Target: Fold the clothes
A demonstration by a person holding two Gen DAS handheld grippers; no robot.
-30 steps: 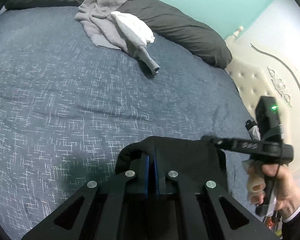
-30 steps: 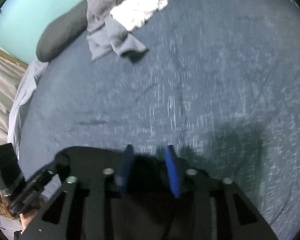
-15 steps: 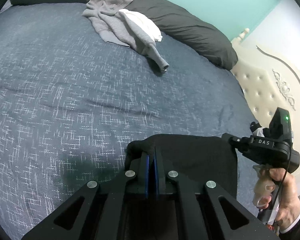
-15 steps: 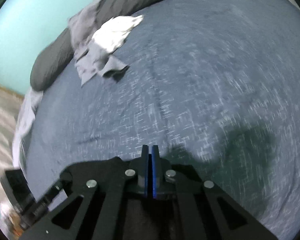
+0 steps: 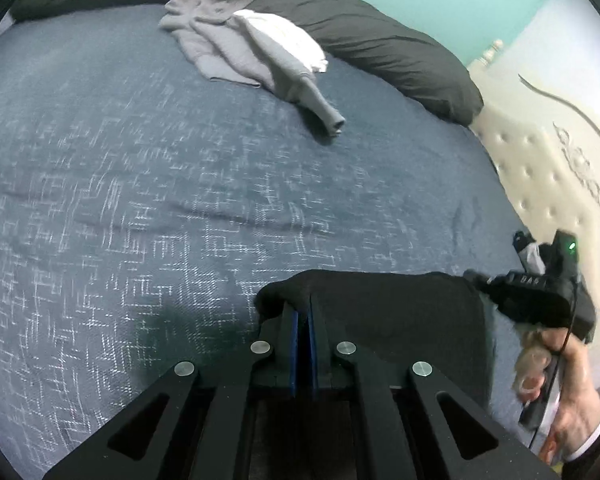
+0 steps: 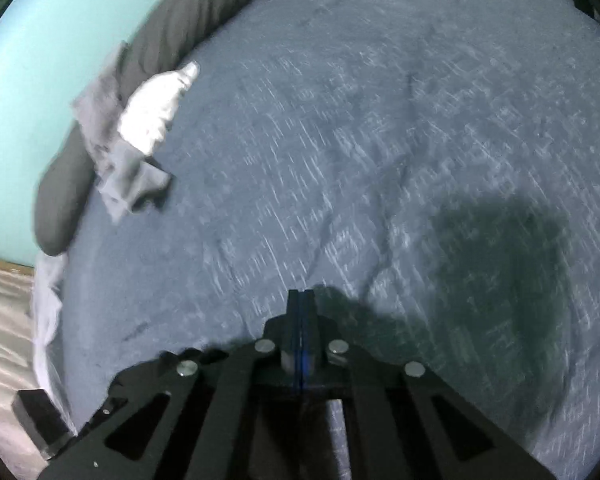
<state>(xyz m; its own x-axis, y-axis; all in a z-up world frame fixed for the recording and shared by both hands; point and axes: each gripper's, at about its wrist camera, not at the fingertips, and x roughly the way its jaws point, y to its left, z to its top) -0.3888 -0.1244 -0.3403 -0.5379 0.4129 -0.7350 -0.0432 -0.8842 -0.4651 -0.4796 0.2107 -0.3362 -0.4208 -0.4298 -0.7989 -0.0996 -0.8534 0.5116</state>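
Note:
A black garment (image 5: 400, 312) hangs stretched over the blue bed cover (image 5: 140, 160) between my two grippers. My left gripper (image 5: 302, 304) is shut on its left corner, with the cloth bunched around the blue pads. At the right of the left wrist view a hand holds my right gripper (image 5: 471, 276), whose tip meets the garment's right corner. In the right wrist view the right gripper (image 6: 300, 300) has its pads pressed together, and the garment's edge (image 6: 196, 356) shows dark at its left.
A grey garment (image 5: 228, 44) and a white one (image 5: 292, 36) lie crumpled at the far side of the bed, against long dark pillows (image 5: 380, 48). A cream tufted headboard (image 5: 548, 168) stands on the right. The same clothes pile (image 6: 140, 132) appears far left in the right wrist view.
My right gripper's pads went from apart to shut. It rolled and slid sideways, drawing the black garment wider. My left gripper stayed shut on its corner and barely moved.

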